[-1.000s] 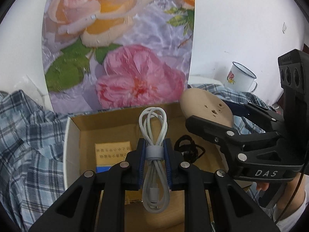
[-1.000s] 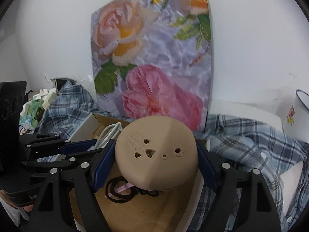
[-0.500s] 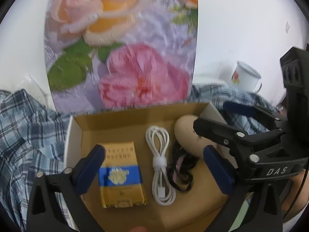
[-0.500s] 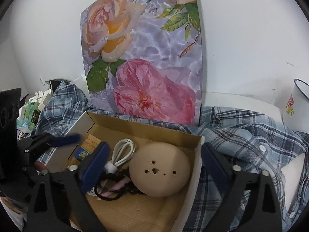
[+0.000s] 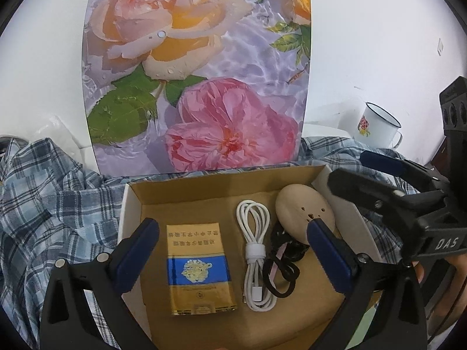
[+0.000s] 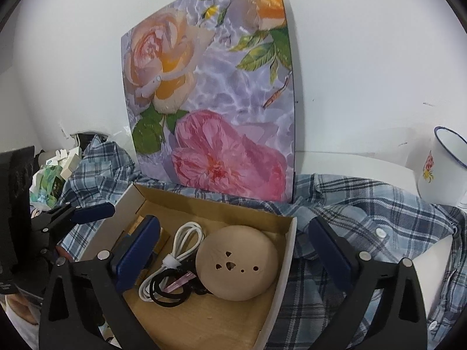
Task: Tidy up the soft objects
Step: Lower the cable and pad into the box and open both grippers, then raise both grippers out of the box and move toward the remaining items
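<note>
An open cardboard box (image 5: 221, 180) (image 6: 284, 250) lies on a plaid shirt. Inside it lie a gold and blue packet (image 5: 198, 265), a coiled white cable (image 5: 255, 248) (image 6: 181, 248), black hair ties (image 5: 281, 265) (image 6: 167, 290) and a round beige cushion with small holes (image 5: 303, 213) (image 6: 236, 262). My left gripper (image 5: 233, 256) is open and empty above the box's near side. My right gripper (image 6: 233, 259) is open and empty, its fingers standing either side of the cushion; it also shows in the left wrist view (image 5: 379, 180).
A flowered board (image 5: 198, 70) (image 6: 210, 102) stands against the white wall behind the box. The blue plaid shirt (image 5: 49, 204) (image 6: 364, 218) spreads around the box. A white enamel mug (image 5: 376, 128) (image 6: 440, 166) stands at the right. Crumpled packaging (image 6: 49, 180) lies at the far left.
My left gripper opened and let the white cable drop into the box. My right gripper opened and left the beige cushion in the box. Both grippers drew back.
</note>
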`<state>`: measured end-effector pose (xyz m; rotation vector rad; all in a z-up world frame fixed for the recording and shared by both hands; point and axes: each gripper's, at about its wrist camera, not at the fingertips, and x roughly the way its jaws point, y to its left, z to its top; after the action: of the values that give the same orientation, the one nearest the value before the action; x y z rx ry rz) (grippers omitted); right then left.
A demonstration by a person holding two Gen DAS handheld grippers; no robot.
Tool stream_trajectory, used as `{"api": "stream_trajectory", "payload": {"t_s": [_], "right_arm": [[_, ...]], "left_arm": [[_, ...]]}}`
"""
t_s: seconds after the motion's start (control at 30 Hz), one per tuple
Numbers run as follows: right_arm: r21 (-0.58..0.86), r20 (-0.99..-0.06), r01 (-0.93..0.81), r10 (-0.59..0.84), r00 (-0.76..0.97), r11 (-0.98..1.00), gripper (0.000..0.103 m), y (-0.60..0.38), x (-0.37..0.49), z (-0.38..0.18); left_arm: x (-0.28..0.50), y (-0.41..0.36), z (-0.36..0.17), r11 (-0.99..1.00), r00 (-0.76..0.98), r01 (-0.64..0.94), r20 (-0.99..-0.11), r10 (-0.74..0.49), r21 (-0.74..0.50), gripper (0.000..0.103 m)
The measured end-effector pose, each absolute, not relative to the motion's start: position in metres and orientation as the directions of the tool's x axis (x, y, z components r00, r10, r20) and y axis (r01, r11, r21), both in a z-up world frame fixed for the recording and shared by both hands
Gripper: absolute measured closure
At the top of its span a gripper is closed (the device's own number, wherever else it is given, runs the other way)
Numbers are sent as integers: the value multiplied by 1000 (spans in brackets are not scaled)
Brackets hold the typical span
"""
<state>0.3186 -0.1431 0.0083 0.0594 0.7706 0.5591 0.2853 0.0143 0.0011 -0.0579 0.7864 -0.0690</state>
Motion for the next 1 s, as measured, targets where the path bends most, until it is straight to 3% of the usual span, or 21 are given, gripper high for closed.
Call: {"api": "stream_trajectory", "payload": {"t_s": [0.7,1.0], "right_arm": [[230,-569,-497,530,629,837,1,-141,295,63],[251,-493,-545,591,639,800,1,-138,271,106]], "left_arm": [[268,21,40,997,762,35,-643,-75,-74,0],[249,18,70,996,790,62,-607,-86,-62,0]]}}
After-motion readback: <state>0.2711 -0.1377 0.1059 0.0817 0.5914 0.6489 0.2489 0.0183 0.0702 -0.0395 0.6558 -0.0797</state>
